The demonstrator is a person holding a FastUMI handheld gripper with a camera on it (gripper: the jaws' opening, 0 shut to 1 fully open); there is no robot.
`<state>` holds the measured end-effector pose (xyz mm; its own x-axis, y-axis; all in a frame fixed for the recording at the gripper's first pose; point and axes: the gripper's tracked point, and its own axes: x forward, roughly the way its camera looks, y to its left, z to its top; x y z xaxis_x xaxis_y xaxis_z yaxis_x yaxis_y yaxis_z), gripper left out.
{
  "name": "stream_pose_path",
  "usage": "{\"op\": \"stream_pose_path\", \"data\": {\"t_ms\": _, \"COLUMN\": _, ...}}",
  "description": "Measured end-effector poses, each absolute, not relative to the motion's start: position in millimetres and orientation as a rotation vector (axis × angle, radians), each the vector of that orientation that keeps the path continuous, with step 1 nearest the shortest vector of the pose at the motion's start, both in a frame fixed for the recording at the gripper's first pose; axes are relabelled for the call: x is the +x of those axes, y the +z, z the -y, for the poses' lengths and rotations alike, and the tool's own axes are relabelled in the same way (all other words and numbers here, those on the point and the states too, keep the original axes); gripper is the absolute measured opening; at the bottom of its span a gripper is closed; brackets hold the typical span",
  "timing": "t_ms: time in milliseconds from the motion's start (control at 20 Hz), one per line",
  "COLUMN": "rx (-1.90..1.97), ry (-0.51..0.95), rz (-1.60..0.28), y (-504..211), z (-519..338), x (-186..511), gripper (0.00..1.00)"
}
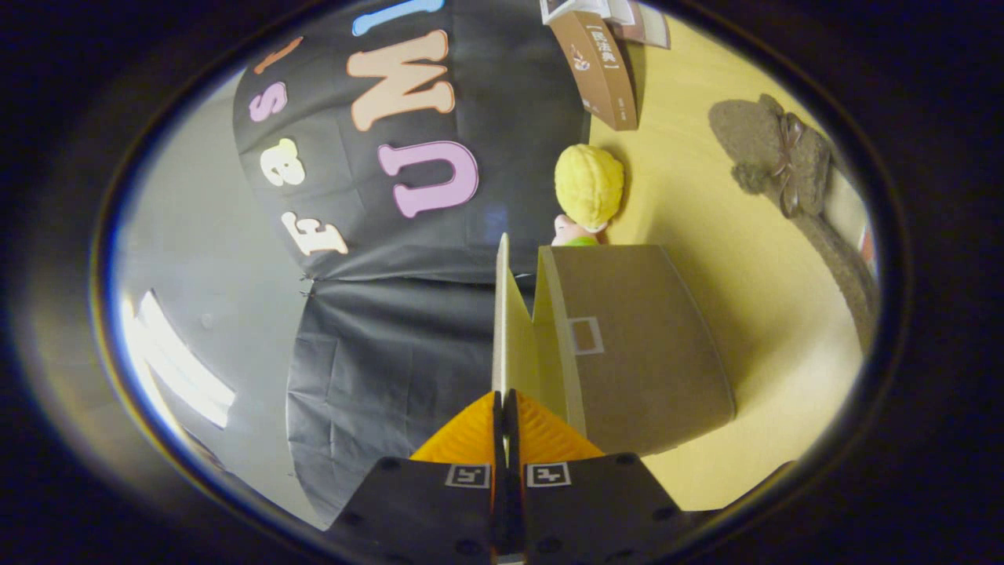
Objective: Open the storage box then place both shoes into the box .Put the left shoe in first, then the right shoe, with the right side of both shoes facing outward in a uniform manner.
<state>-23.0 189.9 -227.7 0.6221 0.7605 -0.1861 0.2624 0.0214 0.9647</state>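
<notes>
Nearest the lens, the tongs (506, 408) are closed on the thin edge of the storage box's lid (502, 329), with both fingers (471, 439) pressed against the panel from either side. That pale lid stands raised on edge, running straight ahead from the fingertips. Just beside it sits the storage box (635, 345), a brown cardboard body with a small rectangular label on its facing wall (the whole view is rolled sideways, so the box and the bench appear turned on their side). Where the lid has lifted away from the body, the gap shows a pale inner face.

Beyond the box, a small doll with yellow hair (588, 188) rests against the far end. Farther on, a brown book (600, 67) stands on the yellow bench (769, 329). Well apart from the box, a grey-brown shoe (792, 165) with a bow on its top lies on the bench.
</notes>
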Motion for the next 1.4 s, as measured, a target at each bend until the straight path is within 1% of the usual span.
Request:
{"op": "stream_pose_path", "data": {"t_ms": 50, "rx": 1.539, "ry": 0.481, "rz": -0.894, "y": -224.8, "z": -179.9, "x": -27.2, "gripper": 0.03}}
{"op": "stream_pose_path", "data": {"t_ms": 200, "rx": 1.539, "ry": 0.513, "rz": -0.889, "y": -212.4, "z": -187.1, "x": -27.3, "gripper": 0.03}}
{"op": "stream_pose_path", "data": {"t_ms": 450, "rx": 1.44, "ry": 0.576, "rz": -0.844, "y": -168.0, "z": -204.0, "x": -22.3, "gripper": 0.03}}
{"op": "stream_pose_path", "data": {"t_ms": 900, "rx": 1.193, "ry": 0.643, "rz": -0.792, "y": -105.0, "z": -263.1, "x": -1.5, "gripper": 0.03}}
{"op": "stream_pose_path", "data": {"t_ms": 1100, "rx": 1.134, "ry": 0.68, "rz": -0.793, "y": -89.5, "z": -300.7, "x": 1.8, "gripper": 0.03}}
{"op": "stream_pose_path", "data": {"t_ms": 1400, "rx": 1.072, "ry": 0.735, "rz": -0.813, "y": -90.9, "z": -354.6, "x": -0.5, "gripper": 0.03}}
